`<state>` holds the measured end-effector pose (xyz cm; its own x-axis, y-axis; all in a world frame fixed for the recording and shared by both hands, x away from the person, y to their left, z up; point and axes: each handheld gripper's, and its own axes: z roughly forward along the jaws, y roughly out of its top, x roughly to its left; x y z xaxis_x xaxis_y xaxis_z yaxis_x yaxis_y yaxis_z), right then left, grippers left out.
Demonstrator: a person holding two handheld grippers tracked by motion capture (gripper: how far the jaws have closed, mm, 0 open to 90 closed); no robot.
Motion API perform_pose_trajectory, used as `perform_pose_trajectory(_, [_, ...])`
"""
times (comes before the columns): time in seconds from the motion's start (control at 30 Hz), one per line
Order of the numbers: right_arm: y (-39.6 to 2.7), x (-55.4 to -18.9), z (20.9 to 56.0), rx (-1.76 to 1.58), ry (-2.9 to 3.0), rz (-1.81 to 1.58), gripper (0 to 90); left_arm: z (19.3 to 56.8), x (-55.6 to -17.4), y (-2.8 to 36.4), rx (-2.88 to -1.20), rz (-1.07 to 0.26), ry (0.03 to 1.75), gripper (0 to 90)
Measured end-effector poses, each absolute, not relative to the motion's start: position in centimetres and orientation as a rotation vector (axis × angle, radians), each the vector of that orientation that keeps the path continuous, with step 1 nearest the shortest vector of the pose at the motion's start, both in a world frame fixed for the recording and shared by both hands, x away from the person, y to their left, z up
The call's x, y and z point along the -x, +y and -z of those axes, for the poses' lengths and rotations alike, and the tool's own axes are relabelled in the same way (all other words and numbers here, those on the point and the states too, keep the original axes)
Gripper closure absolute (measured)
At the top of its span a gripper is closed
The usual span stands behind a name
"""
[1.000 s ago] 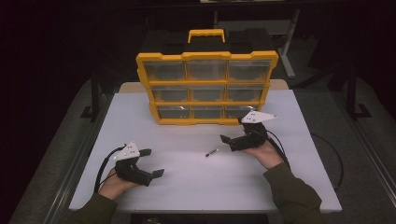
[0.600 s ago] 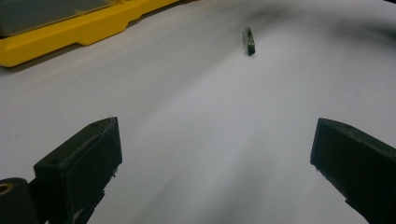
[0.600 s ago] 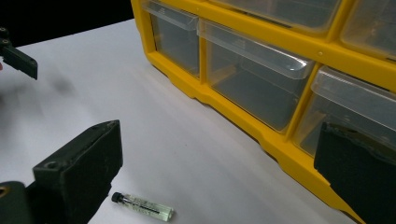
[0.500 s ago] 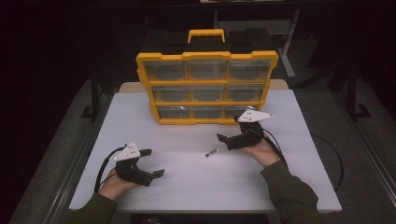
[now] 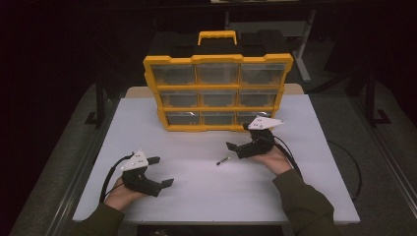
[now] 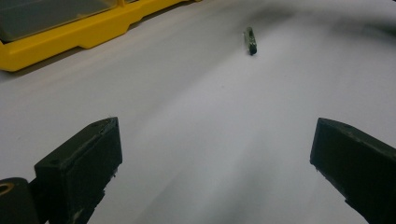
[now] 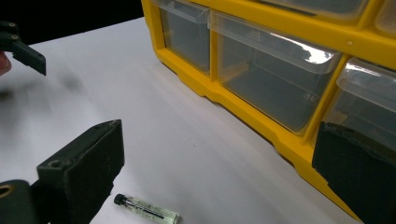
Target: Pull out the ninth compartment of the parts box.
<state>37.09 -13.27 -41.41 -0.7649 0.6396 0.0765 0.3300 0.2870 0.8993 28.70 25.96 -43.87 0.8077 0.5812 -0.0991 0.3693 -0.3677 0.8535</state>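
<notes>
Progress was slight, judging by the layout: the small vial [image 5: 223, 161] lay loose on the white bench [image 5: 305, 196], unlifted, and every drawer of the yellow organizer [image 5: 216, 91] looked shut. Likely what remained was the whole of it: closing on the vial, raising it, and putting it wherever it belonged, perhaps in one of the drawers.

The right claw [image 5: 237, 146] sat low over the bench with its jaws spread apart and nothing between them, its tips just beside the vial on the side toward the bench's right edge, not touching it. In the right gripper view the vial [image 7: 146, 210] lay just ahead of the left jaw, outside the gap. The left claw [image 5: 161, 171] rested near the front-left corner, well apart from the vial, jaws likewise wide and empty.

The vial was a slim clear tube with a dark cap at one end and faint dark printing along its side, lying flat. It rested near the bench's middle, in front of the organizer's bottom row. In the left gripper view it [image 6: 251, 40] showed as a small dark sliver.
</notes>
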Motion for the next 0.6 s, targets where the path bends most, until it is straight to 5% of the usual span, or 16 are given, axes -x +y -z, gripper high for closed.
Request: perform_pose_trajectory(0.6, [-12.98, -36.89, 41.80, -0.806, 2.260, -1.364, 1.8, 44.08, -28.94, 25.89, -1.986, -0.252, 0.717, 1.5])
